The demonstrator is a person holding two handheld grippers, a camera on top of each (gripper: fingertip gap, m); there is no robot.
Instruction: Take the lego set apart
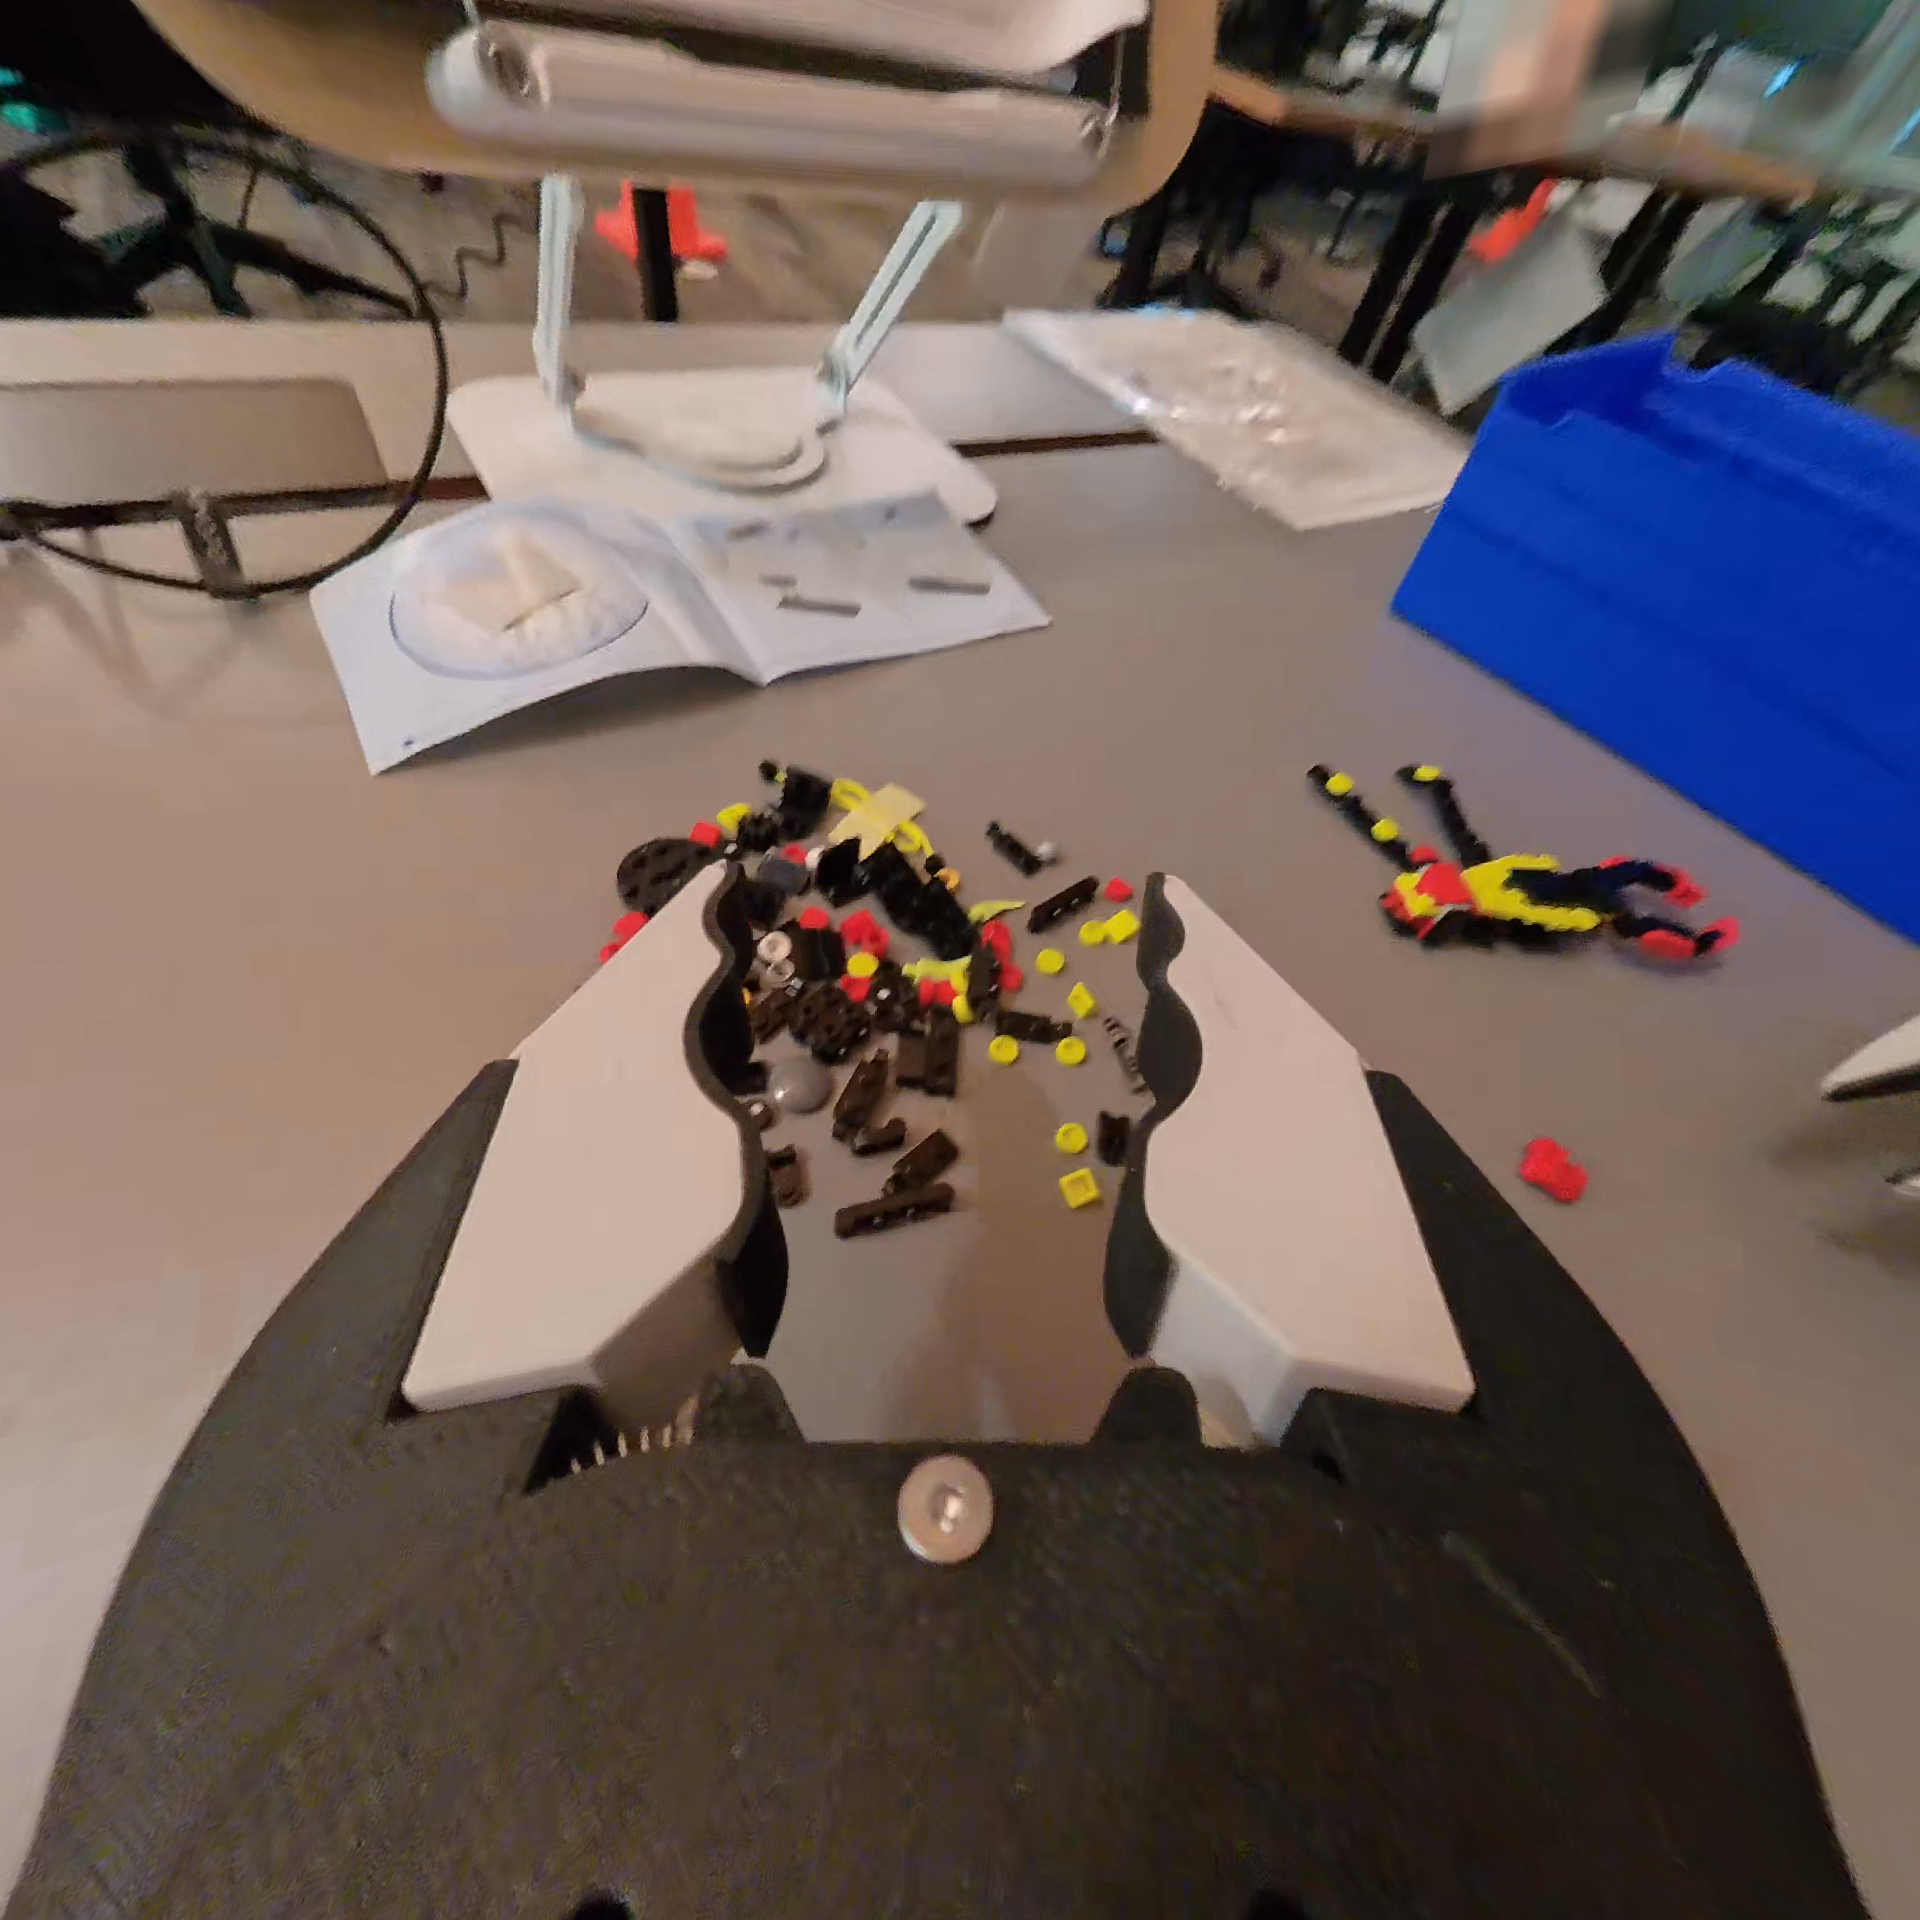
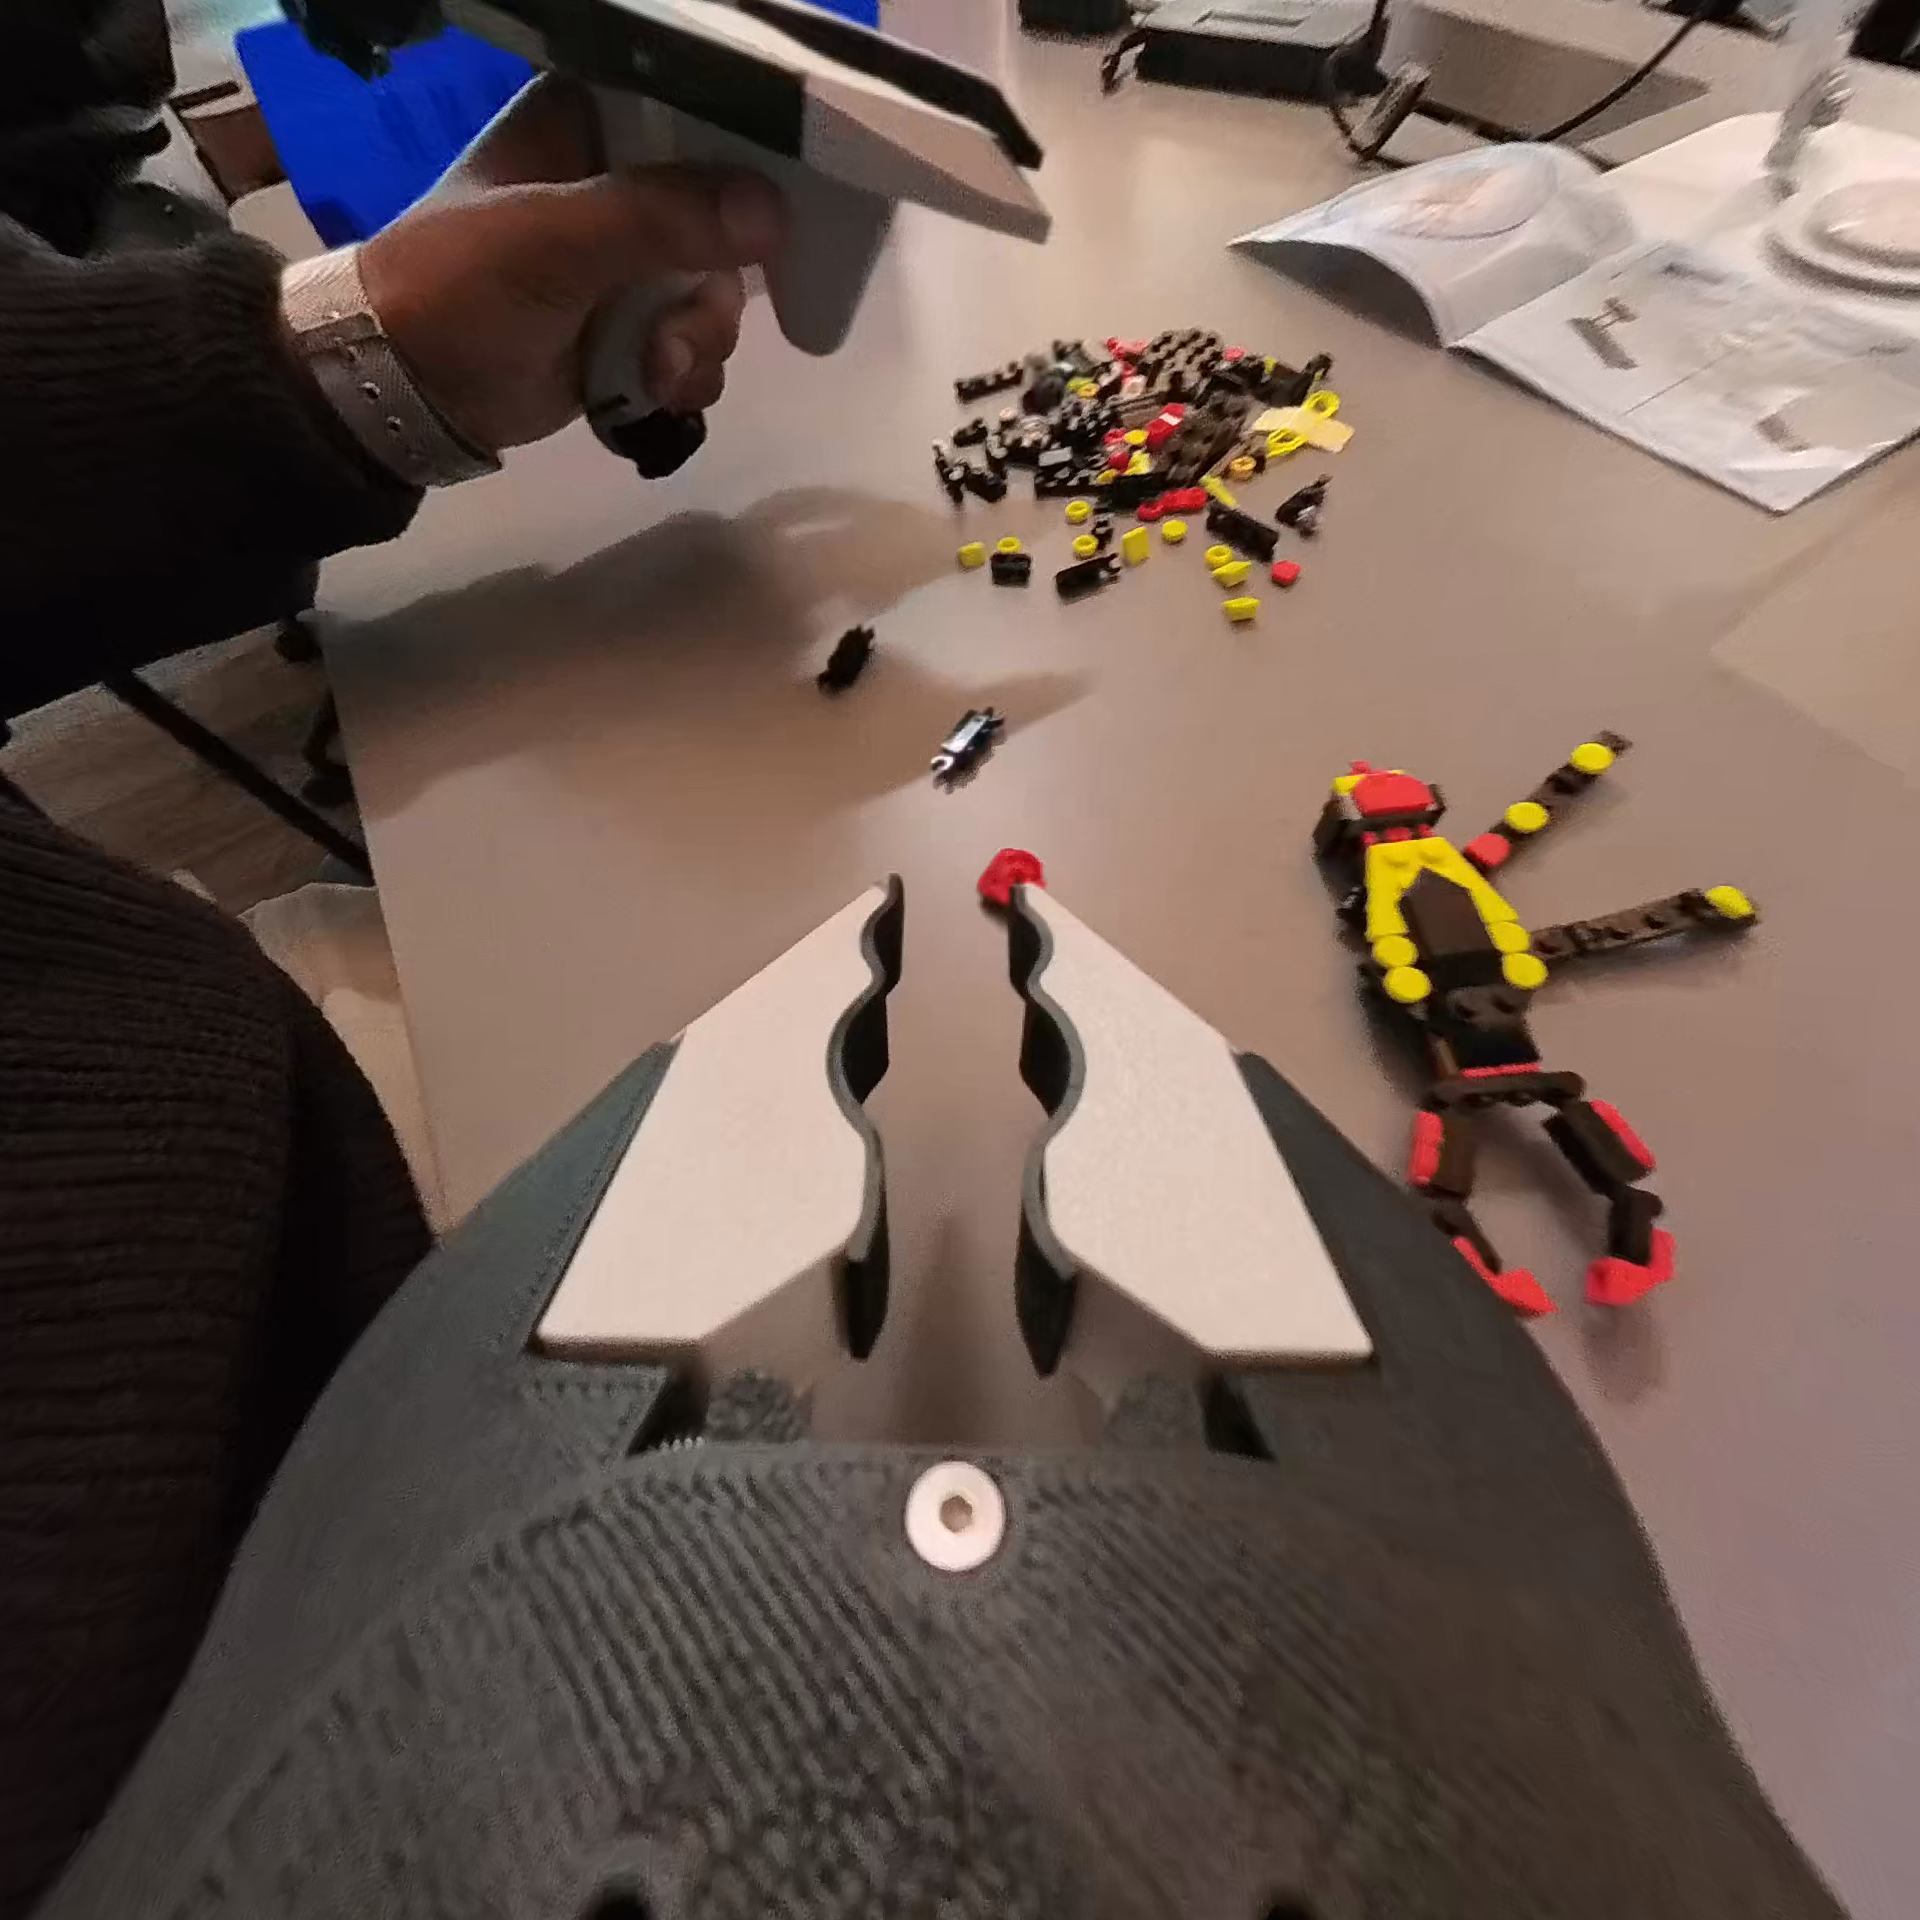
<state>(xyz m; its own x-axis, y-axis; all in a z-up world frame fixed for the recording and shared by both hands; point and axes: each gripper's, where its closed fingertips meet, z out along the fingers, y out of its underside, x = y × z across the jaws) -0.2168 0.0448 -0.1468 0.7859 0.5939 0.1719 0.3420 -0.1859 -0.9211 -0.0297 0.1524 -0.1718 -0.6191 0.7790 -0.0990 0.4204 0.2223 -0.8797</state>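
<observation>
Both claws released and empty, the left claw point(image 1: 940, 904) hovers above the loose-brick pile point(image 1: 894, 966) while the right claw point(image 2: 956, 894) nears a red piece point(image 2: 1010, 871); the half-stripped lego figure point(image 2: 1475, 997), at three o'clock on the tabletop point(image 2: 623, 935), likely needs gripping next.

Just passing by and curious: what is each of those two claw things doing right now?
Left gripper: fingers open, holding nothing, above the loose pieces.
Right gripper: fingers open, empty, beside a red piece.

Open booklet point(image 1: 665, 613) beside white stand point(image 1: 717, 436), blue bin point(image 1: 1683, 582), plastic bag point(image 1: 1236, 405) on grey table point(image 1: 208, 935)
</observation>
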